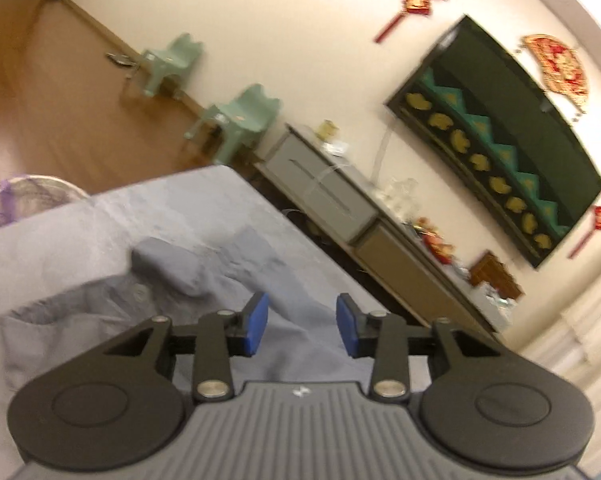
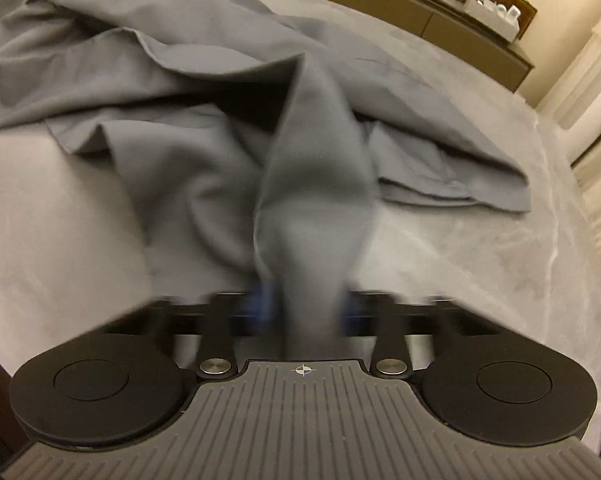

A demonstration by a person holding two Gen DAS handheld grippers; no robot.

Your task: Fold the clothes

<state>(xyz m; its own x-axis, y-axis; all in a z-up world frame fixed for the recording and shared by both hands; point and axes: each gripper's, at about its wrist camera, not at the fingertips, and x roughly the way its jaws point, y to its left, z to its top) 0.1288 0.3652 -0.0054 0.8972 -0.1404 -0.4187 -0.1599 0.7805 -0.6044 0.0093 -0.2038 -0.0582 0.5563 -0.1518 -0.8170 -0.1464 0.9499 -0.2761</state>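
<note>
My right gripper (image 2: pixel 306 304) pinches a raised fold of the grey garment (image 2: pixel 204 80) (blurred there); my left gripper (image 1: pixel 302 322), fingers spread, hangs empty above it.

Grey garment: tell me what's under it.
The grey garment lies crumpled on a pale grey cloth-covered surface, visible all around it. Anything beneath its folds is hidden.

Your left gripper (image 1: pixel 302 322) points slightly downward, its blue pads (image 1: pixel 256 322) apart with nothing between them. Your right gripper (image 2: pixel 306 306) tilts steeply down, jaws clamped on cloth.
</note>
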